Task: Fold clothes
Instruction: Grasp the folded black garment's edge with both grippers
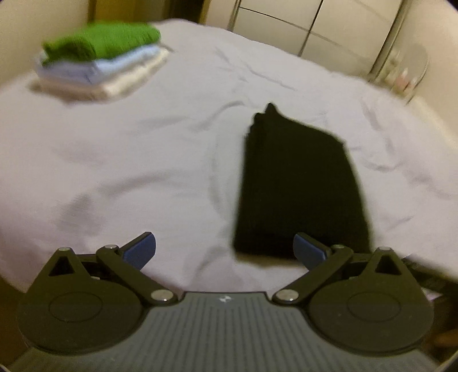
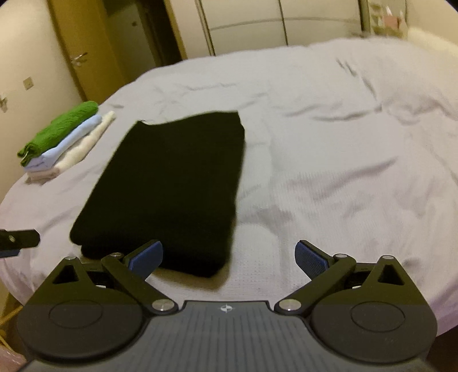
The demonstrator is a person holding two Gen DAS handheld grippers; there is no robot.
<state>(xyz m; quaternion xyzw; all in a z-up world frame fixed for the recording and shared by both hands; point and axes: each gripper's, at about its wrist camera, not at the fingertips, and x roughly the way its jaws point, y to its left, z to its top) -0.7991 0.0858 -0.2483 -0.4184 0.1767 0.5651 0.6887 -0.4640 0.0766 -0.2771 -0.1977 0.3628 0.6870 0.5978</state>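
Observation:
A black garment (image 1: pixel 300 183) (image 2: pixel 169 186) lies folded into a flat rectangle on the pale lilac bed sheet (image 1: pixel 143 160) (image 2: pixel 329 143). My left gripper (image 1: pixel 224 249) hangs open over the sheet just before the garment's near edge, which sits by its right finger; nothing is between the blue pads. My right gripper (image 2: pixel 229 257) is open wide above the garment's near right corner, its left pad (image 2: pixel 146 259) over the cloth, holding nothing. A piece of the left gripper (image 2: pixel 17 239) shows at the far left of the right wrist view.
A stack of folded clothes, green on top of light blue and cream (image 1: pixel 100 60) (image 2: pixel 63 137), sits at the bed's far left. White wardrobe doors (image 2: pixel 257 23), a doorway (image 2: pixel 137 43) and a metal rack with small items (image 1: pixel 400 68) stand behind the bed.

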